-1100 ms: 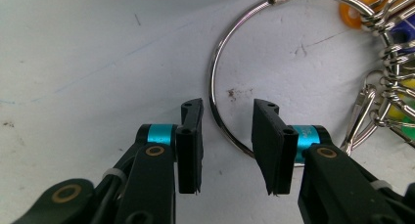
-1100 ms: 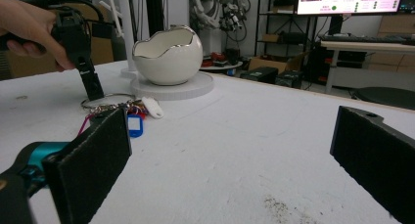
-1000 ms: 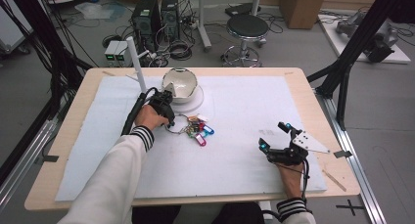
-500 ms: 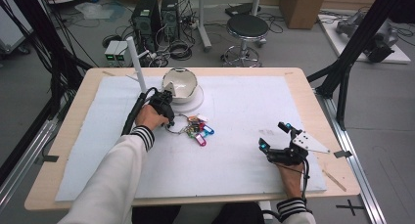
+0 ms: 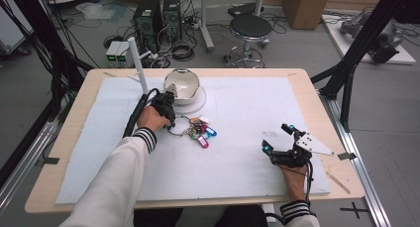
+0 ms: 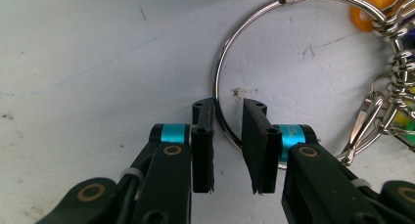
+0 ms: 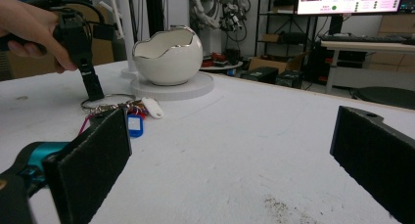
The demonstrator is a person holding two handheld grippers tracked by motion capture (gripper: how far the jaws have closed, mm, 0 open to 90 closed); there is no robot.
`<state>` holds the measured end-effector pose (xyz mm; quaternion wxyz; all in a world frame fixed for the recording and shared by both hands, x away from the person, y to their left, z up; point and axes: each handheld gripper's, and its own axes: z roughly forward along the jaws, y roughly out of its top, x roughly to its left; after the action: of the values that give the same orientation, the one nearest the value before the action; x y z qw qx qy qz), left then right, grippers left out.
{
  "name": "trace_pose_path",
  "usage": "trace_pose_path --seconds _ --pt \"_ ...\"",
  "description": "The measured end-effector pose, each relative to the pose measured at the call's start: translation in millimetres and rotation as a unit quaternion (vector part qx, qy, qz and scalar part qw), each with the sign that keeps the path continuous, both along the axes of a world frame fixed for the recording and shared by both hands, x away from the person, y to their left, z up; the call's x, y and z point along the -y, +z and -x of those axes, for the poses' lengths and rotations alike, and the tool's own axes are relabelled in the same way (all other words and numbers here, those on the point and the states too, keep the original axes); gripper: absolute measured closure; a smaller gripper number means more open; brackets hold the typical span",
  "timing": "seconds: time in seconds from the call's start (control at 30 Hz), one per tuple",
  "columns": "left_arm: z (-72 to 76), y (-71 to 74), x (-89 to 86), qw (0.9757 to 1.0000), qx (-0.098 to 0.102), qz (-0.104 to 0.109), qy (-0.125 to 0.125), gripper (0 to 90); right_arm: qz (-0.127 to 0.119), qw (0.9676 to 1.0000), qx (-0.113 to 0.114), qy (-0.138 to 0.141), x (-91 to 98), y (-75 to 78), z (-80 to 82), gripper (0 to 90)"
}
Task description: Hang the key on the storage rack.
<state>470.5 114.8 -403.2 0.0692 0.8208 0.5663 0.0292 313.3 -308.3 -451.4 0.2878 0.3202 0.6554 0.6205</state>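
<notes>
A large metal key ring [image 6: 216,79] with several coloured tags [image 5: 202,133] lies on the white mat in front of an egg-shaped white bowl [image 5: 182,85]. My left gripper [image 6: 228,106] points down onto the mat and straddles the ring's wire. Its jaws have just been closing and stand narrow, with the wire between the pads and a gap still showing. The high view shows that gripper [image 5: 171,124] at the ring's left side. My right gripper [image 5: 277,138] rests near the mat's front right, jaws wide open and empty, facing the bowl [image 7: 169,55] and tags [image 7: 134,123].
The bowl stands on a round white base [image 5: 200,102]. A white upright post [image 5: 137,63] rises at the back left of the table. The wooden table edge [image 5: 317,103] borders the mat; a stool and computer gear stand beyond.
</notes>
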Motion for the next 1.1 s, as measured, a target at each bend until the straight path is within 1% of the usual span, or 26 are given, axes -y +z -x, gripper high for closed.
trace_pose_path --seconds 0.03,0.1,0.2,0.27,0.3,0.33,0.37,0.4,0.43,0.5,0.57,0.6,0.63,0.7,0.73,0.77,0.8,0.9,0.93,1.0,1.03,1.07,1.1 --pt "0.6 -0.3 1.0 1.0000 0.003 -0.003 0.001 76.7 -0.001 1.0000 -0.001 0.000 -0.1 0.1 0.1 1.1" --pt "1.0 0.1 1.4 1.0000 0.000 -0.006 0.000 79.6 0.000 1.0000 0.000 0.000 0.1 0.0 0.0 1.1" --pt "1.9 -0.1 3.1 0.9999 0.003 -0.010 -0.006 82.6 -0.001 1.0000 -0.001 0.000 0.0 0.1 0.1 1.1" --pt "2.3 0.0 3.9 0.9998 0.004 -0.015 -0.010 82.9 -0.001 1.0000 -0.001 0.000 0.1 0.0 0.1 1.1" --pt "3.0 -0.2 5.2 0.9999 0.004 -0.013 -0.007 83.4 -0.001 1.0000 0.000 0.000 0.0 0.0 0.0 1.1" --pt "3.0 -0.2 5.0 0.9998 0.005 -0.016 -0.014 84.5 -0.001 1.0000 0.000 0.000 -0.1 0.1 0.1 1.1" --pt "3.8 -0.8 6.3 0.9998 0.008 -0.015 -0.010 84.8 0.000 1.0000 -0.001 0.001 0.1 0.1 0.2 1.1" --pt "3.9 -0.1 6.1 0.9996 0.007 -0.021 -0.019 84.9 0.000 1.0000 0.000 0.000 0.0 0.0 0.0 1.1" --pt "4.6 -0.8 6.6 0.9996 0.011 -0.017 -0.019 84.9 0.000 1.0000 -0.001 0.000 0.0 0.1 0.1 1.1" --pt "5.1 -0.3 5.8 0.9993 0.012 -0.018 -0.031 85.1 0.001 1.0000 0.000 0.001 0.1 0.1 0.1 1.1" --pt "6.1 0.1 5.1 0.9984 0.014 -0.020 -0.051 85.2 0.001 1.0000 0.000 0.000 0.1 0.1 0.1 1.1" --pt "6.9 -0.5 5.3 0.9976 0.022 -0.019 -0.063 85.2 0.001 1.0000 0.000 0.000 0.1 0.1 0.1 1.1" --pt "7.6 -0.1 4.8 0.9966 0.023 -0.020 -0.077 85.2 0.001 1.0000 0.000 0.000 0.1 0.1 0.2 1.1" --pt "8.8 0.1 4.8 0.9957 0.028 -0.017 -0.086 85.3 0.001 1.0000 0.000 0.000 0.2 0.1 0.1 1.1" --pt "8.9 0.8 4.5 0.9947 0.030 -0.021 -0.096 85.3 0.001 1.0000 0.000 0.000 0.0 0.1 0.2 1.1" --pt "9.8 0.6 5.2 0.9945 0.037 -0.018 -0.096 85.4 0.001 1.0000 0.000 0.000 0.0 0.1 0.1 1.1" --pt "10.1 1.7 4.8 0.9932 0.038 -0.019 -0.109 85.4 0.001 1.0000 0.000 0.000 0.0 0.1 0.1 1.1" --pt "12.9 2.5 5.3 0.9910 0.059 -0.006 -0.120 85.5 0.002 1.0000 0.000 0.000 0.0 0.1 0.1 1.1" --pt "13.3 4.0 4.3 0.9900 0.060 -0.004 -0.128 85.5 0.001 1.0000 0.000 0.000 0.0 0.1 0.1 1.1" --pt "14.9 6.5 2.5 0.9873 0.071 0.006 -0.142 85.5 0.002 1.0000 0.000 0.000 0.0 0.1 0.1 1.1" --pt "15.7 8.2 1.3 0.9864 0.077 0.011 -0.145 85.5 0.001 1.0000 -0.001 -0.001 -0.1 0.1 0.2 1.1" --pt "16.1 10.9 -0.6 0.9853 0.086 0.020 -0.146 86.2 0.000 1.0000 -0.001 0.000 -0.1 0.1 0.2 1.1" --pt "16.7 13.1 -2.4 0.9830 0.092 0.028 -0.157 86.7 0.002 1.0000 0.000 -0.001 0.0 0.1 0.1 1.1"
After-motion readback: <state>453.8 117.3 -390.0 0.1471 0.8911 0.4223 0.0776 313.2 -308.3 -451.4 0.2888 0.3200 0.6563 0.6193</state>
